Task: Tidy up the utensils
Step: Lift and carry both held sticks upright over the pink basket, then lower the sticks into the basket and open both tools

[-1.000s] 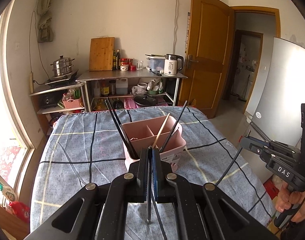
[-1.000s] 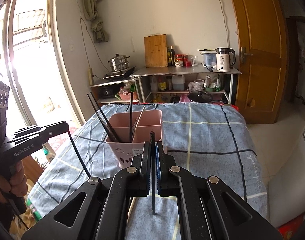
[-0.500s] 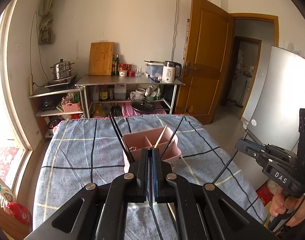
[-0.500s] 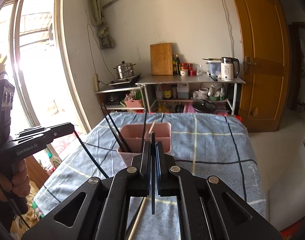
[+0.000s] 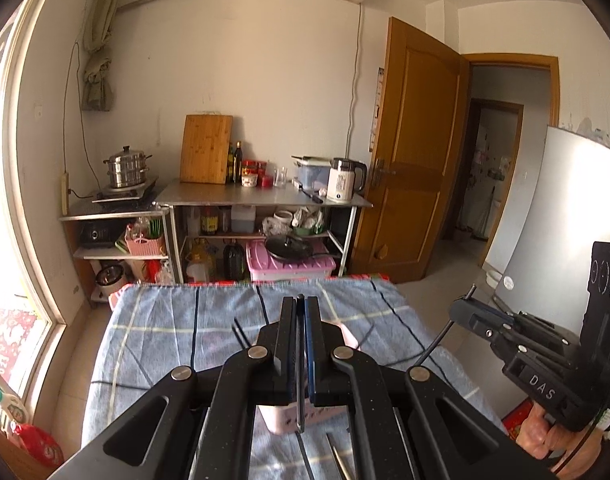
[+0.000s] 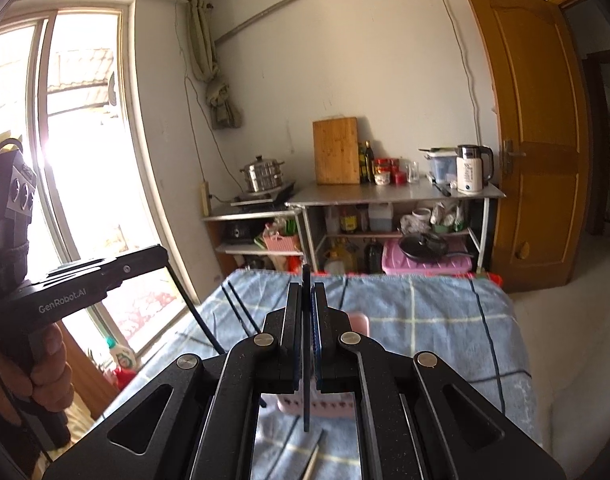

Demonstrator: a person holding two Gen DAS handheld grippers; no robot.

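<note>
My left gripper is shut on a thin black chopstick that runs down between its pads. My right gripper is shut the same way on another black chopstick. Both are raised over the near part of the blue checked table. The pink utensil holder stands just beyond them, mostly hidden behind the fingers. Black chopsticks lean out of its left side. Each gripper shows in the other's view: the right gripper with its chopstick hanging down, and the left gripper likewise.
Loose chopsticks lie on the cloth below the grippers. Beyond the table's far edge stands a steel shelf with a kettle, a cutting board and bottles. A wooden door stands open to the right, and a window fills the left.
Both grippers have risen, each with its chopstick still clamped. The pink holder has dropped lower in both views and is now mostly hidden behind the fingers.
</note>
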